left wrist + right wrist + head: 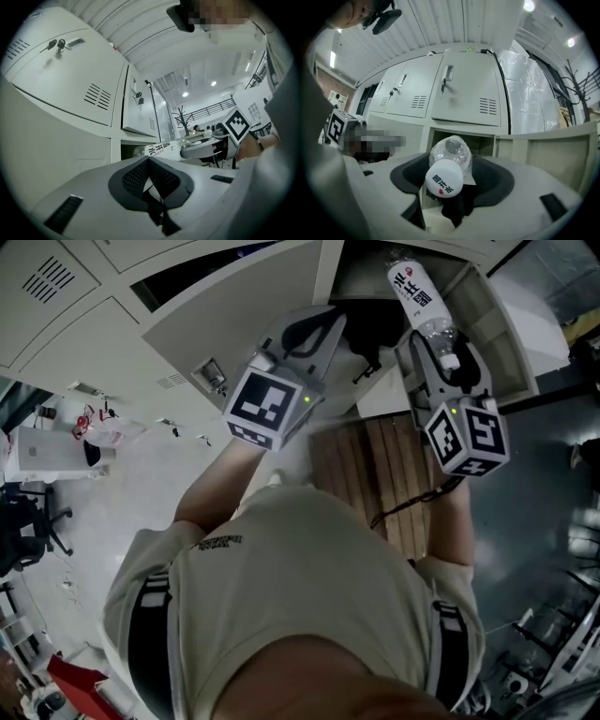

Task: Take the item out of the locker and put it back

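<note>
Right tongs [446, 174]: clenched on the bottle [450, 152] at its neck end, with the white cap facing back toward the holder and the base pointing ahead
Why held so: the bottle lies roughly level and base-first, which looks meant to let it pass straight through the locker's opening; whether it is going in or coming out cannot be told
Left tongs [151, 164]: closed on themselves with nothing between the meshed pads
Left tongs' place: left of the right tongs, beside the locker front and apart from the bottle, probably kept out of the way
Bottle's place: in the right tongs' grip, just ahead of them at the mouth of the open compartment [461, 138]; no view shows it resting on the compartment floor
Door [543, 154]: swung out to the right of the right tongs, leaving the opening free
Count, bottles: one
Count, tongs: two, one loaded and one empty
Count, open compartments: one, with one open door
Count, closed doors: at least three vented ones above the opening, seen in the right gripper view
</note>
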